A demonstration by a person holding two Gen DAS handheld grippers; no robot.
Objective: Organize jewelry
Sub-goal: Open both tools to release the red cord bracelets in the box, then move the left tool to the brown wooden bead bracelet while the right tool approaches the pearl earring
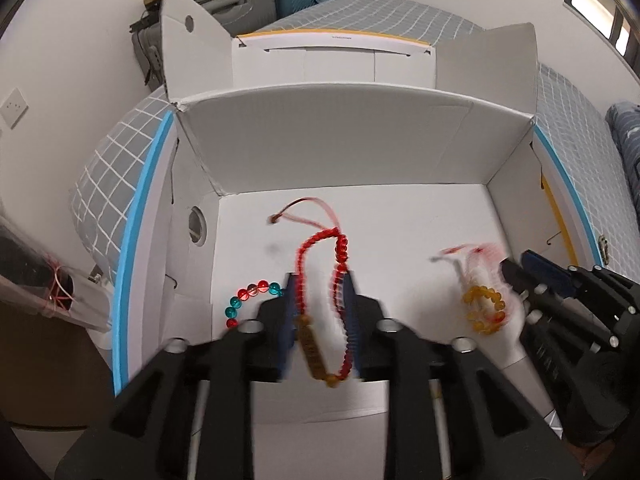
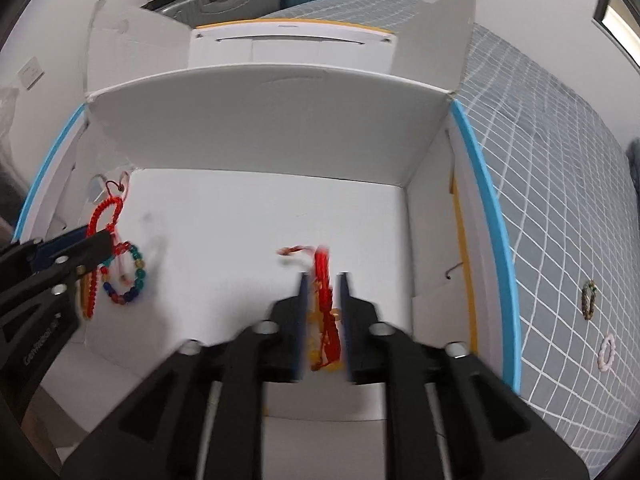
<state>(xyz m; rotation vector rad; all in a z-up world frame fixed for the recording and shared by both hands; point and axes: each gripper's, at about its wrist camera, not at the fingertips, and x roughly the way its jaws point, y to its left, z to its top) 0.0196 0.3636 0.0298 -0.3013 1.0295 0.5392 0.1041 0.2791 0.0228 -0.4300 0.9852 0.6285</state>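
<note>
Both grippers hang over an open white cardboard box. My left gripper has its jaws apart, with a red braided bracelet blurred between the fingers, seemingly falling free. A red and teal bead bracelet lies on the box floor to its left. My right gripper also has its jaws apart, with a red and yellow bead bracelet blurred between the fingers. In the left wrist view that bracelet hangs by the right gripper. The left gripper shows in the right wrist view.
The box sits on a grey checked bedspread. Two small bracelets, one dark and one pink, lie on the bedspread right of the box. Suitcases stand by the far wall. The box flaps stand upright.
</note>
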